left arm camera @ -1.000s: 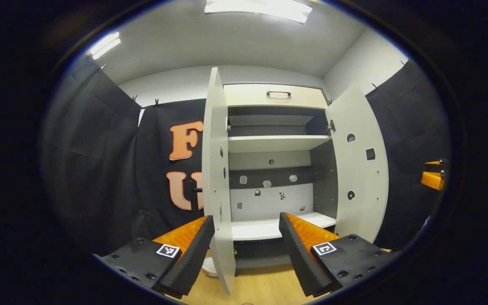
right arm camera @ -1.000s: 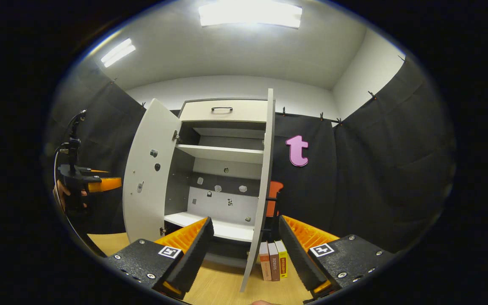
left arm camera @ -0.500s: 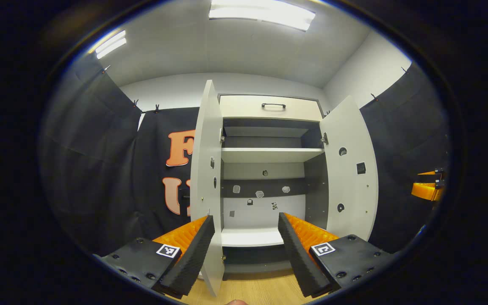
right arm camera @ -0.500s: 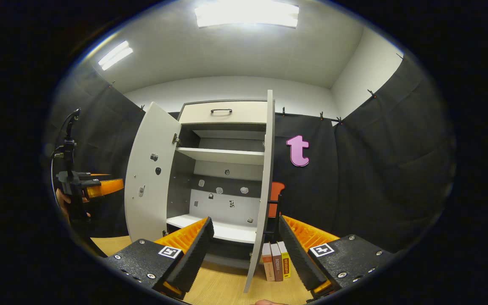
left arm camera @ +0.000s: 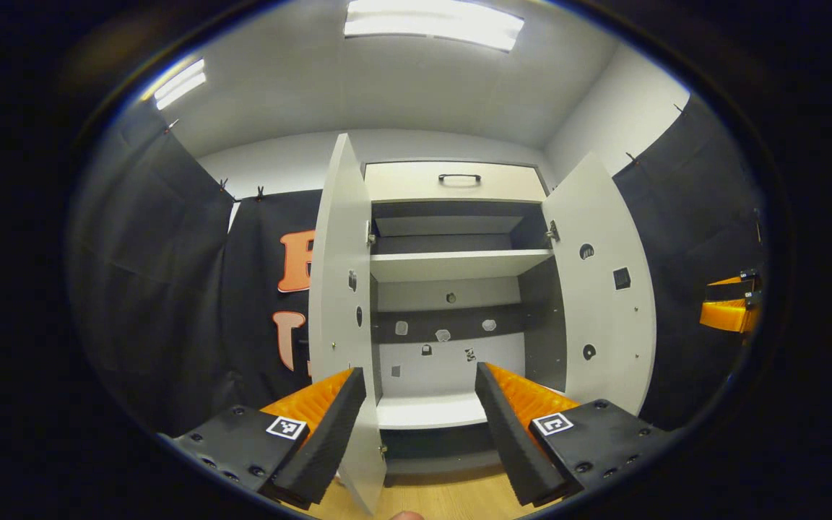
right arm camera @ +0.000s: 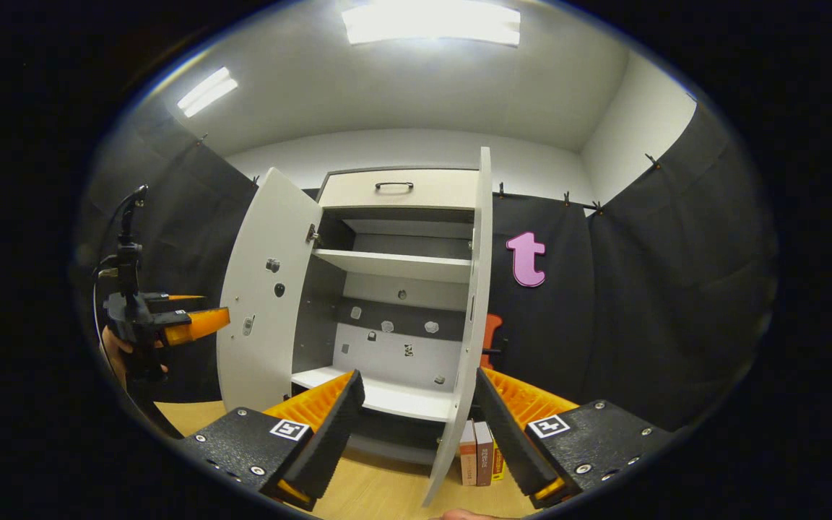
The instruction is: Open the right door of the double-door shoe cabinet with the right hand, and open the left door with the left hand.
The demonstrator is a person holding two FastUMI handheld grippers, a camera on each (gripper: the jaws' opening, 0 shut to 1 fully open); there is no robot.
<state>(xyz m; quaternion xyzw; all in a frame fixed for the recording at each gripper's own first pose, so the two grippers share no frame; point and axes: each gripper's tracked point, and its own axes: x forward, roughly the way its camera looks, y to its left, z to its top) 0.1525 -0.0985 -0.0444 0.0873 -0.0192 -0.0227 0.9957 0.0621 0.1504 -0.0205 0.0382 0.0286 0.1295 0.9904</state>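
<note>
The white shoe cabinet (left arm camera: 455, 264) stands with both doors swung wide, baring its shelves. In the left gripper view the left door (left arm camera: 339, 303) is seen nearly edge-on just beside my left finger, and the right door (left arm camera: 604, 289) hangs out at the right. My left gripper (left arm camera: 419, 426) is open, holding nothing. In the right gripper view the right door (right arm camera: 475, 310) shows edge-on between the fingers and farther off, with the left door (right arm camera: 264, 296) angled outward. My right gripper (right arm camera: 419, 426) is open and holds nothing. The left gripper (right arm camera: 170, 321) is held by a hand at the far left.
A shut drawer with a dark handle (left arm camera: 459, 178) tops the cabinet. Three books (right arm camera: 481, 461) stand on the wooden floor by the right door's foot, with an orange object (right arm camera: 492, 336) behind it. Black cloth walls close in on both sides. The right gripper (left arm camera: 726, 310) is at the far right.
Both doors stay open. The left gripper has drifted right, so the left door's edge no longer lies between its fingers. The right view has shifted slightly left.
</note>
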